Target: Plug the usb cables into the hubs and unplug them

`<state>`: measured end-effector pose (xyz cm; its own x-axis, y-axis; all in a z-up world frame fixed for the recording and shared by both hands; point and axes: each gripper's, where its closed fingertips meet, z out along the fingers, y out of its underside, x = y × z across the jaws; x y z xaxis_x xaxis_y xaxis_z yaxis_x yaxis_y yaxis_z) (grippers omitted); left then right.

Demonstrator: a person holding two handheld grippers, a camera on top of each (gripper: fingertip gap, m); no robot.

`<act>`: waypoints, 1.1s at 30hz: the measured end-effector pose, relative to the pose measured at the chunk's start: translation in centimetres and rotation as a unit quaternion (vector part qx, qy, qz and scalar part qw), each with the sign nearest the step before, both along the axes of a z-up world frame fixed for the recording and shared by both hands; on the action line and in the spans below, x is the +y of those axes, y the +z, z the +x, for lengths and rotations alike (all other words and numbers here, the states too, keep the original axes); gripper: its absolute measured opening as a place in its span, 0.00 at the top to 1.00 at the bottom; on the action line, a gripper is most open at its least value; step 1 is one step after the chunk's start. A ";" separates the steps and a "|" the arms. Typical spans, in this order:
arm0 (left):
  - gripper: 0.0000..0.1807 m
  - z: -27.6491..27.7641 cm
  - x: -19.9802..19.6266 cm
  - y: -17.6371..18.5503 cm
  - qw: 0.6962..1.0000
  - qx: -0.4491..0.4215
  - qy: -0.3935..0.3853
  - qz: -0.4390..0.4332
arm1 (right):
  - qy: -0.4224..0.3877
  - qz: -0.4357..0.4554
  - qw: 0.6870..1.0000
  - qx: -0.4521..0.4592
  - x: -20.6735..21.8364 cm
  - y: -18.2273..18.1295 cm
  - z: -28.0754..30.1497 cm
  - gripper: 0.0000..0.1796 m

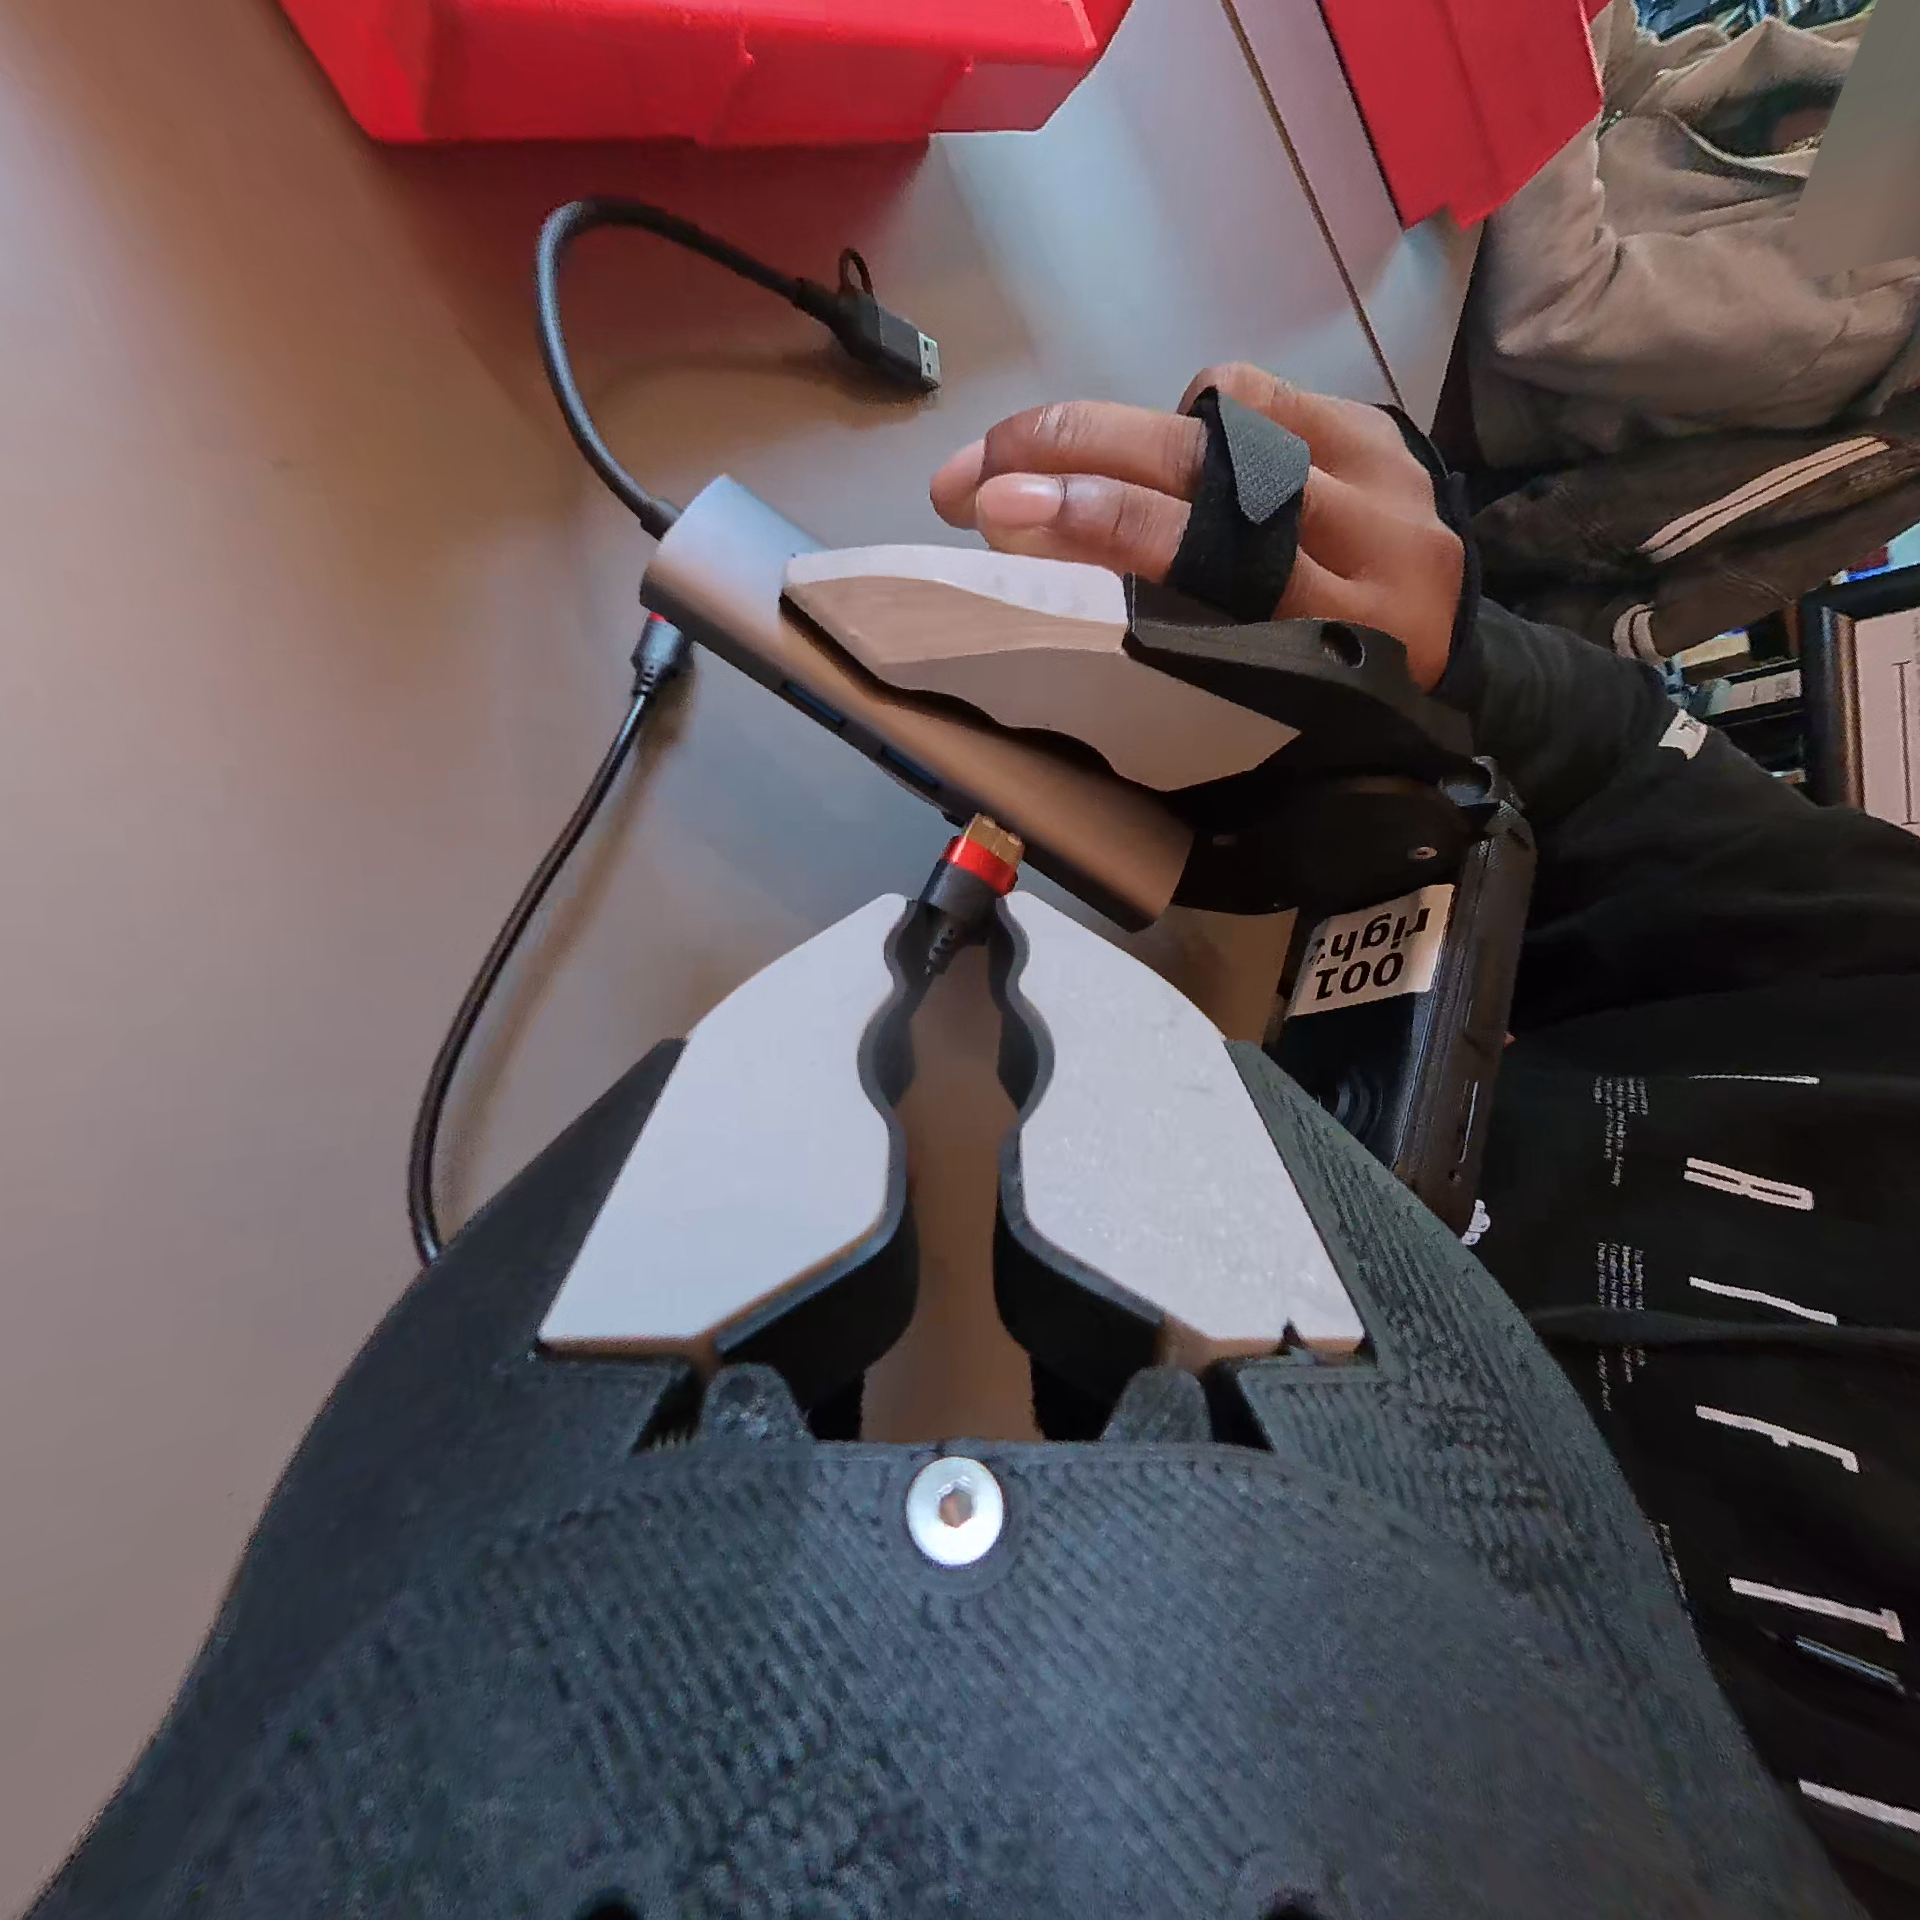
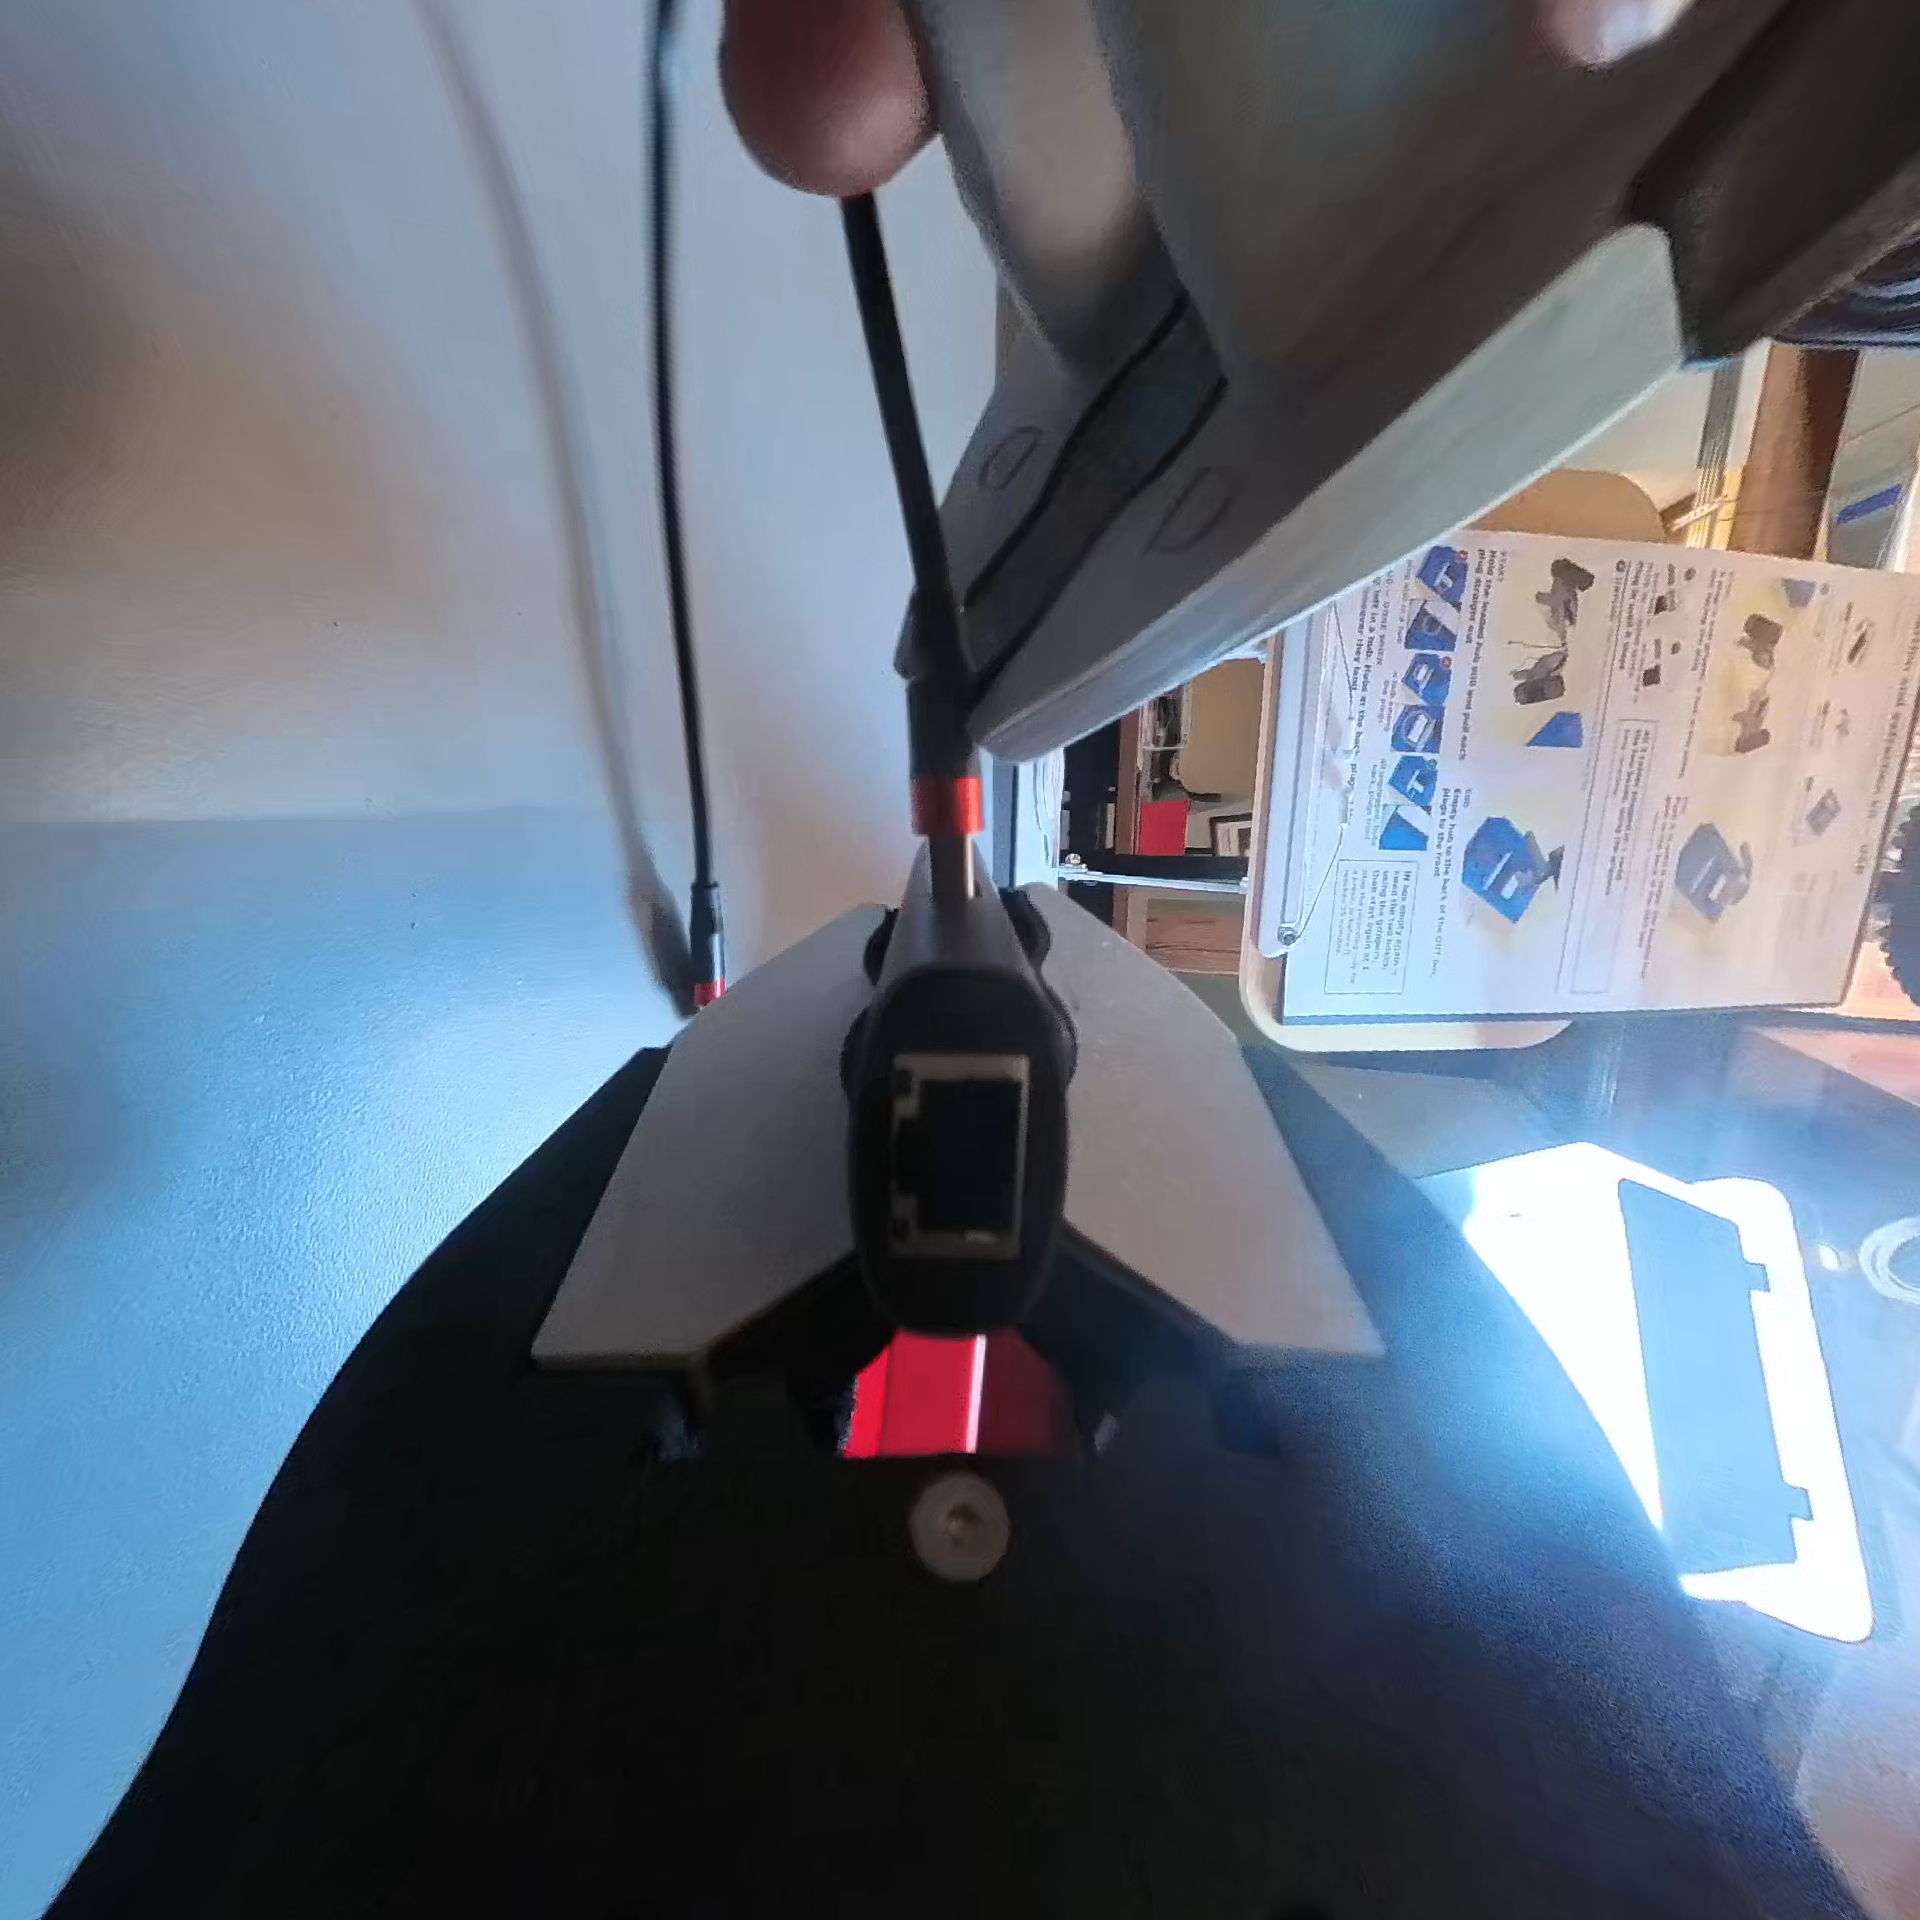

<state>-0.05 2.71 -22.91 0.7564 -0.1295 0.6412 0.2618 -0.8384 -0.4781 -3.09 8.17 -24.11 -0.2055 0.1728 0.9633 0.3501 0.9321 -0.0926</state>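
Observation:
My right gripper (image 2: 956,920) is shut on a grey USB hub (image 2: 961,1164), whose end port faces the camera. In the left wrist view the hub (image 1: 831,665) is held tilted above the table between the right gripper's pads (image 1: 987,644). My left gripper (image 1: 951,925) is shut on a black cable just behind its red-collared gold plug (image 1: 977,857). The plug's tip meets the hub's side edge; I cannot tell how deep it sits. In the right wrist view this plug (image 2: 940,800) stands against the hub's top. A second red-collared plug (image 1: 660,649) sits in the hub's far end.
The hub's own black lead ends in a loose USB plug (image 1: 899,348) on the tan table (image 1: 208,727). A red bin (image 1: 675,62) stands at the far edge. A person's hand and dark sleeve (image 1: 1195,488) are at right. An instruction sheet (image 2: 1558,790) stands beyond.

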 end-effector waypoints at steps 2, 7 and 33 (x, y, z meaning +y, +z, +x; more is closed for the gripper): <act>0.93 0.1 0.0 0.0 1.000 0.008 0.006 0.000 | -0.001 -0.004 1.000 0.000 0.0 -0.1 0.0 0.90; 1.00 0.3 1.1 1.8 0.997 -0.060 0.033 0.045 | 0.066 -0.011 0.998 0.011 -2.6 0.3 -0.1 0.90; 0.80 0.1 -1.6 8.4 0.912 -0.050 -0.012 0.406 | 0.275 -0.764 0.581 0.058 -3.8 13.2 2.7 0.89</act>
<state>0.00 1.13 -14.47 0.6899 -0.6088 0.3918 0.3235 -0.2248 -0.9191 -0.36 4.41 -10.87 -0.5834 0.7832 -0.2150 -0.0537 -0.3014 -0.9520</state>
